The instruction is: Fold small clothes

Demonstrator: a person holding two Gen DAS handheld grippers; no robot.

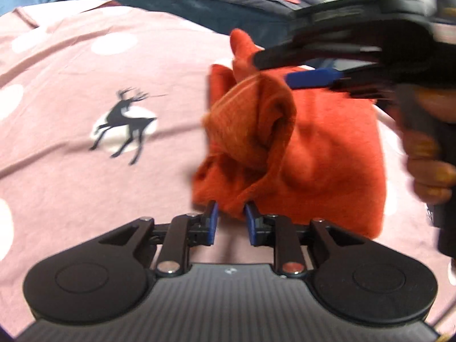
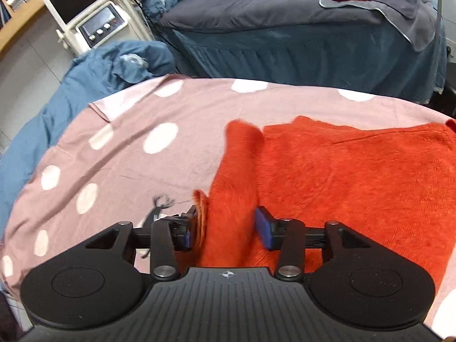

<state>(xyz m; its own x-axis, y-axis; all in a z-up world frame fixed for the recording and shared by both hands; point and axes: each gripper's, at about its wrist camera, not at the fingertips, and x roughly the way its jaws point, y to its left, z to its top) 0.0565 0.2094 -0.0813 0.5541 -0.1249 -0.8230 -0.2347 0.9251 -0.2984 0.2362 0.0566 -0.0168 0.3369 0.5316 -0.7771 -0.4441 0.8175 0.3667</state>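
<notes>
An orange-red knitted garment [image 1: 327, 156] lies on a pink dotted blanket [image 1: 71, 185]. Part of it is bunched and lifted. My left gripper [image 1: 231, 221] is shut on a fold at the garment's near edge. My right gripper [image 2: 225, 229] holds a raised sleeve-like strip of the same garment [image 2: 356, 176] between its blue pads, the jaws closed onto the thick cloth. The right gripper also shows blurred at the upper right of the left wrist view [image 1: 285, 65], above the garment, with the person's hand on its handle.
The pink blanket [image 2: 119, 154] has white dots and a black deer print [image 1: 125, 125]. Beyond it stands a dark grey bed [image 2: 285, 8] with a red item. Blue bedding [image 2: 94, 79] lies at the left, and a white machine with a screen [image 2: 85, 17] behind.
</notes>
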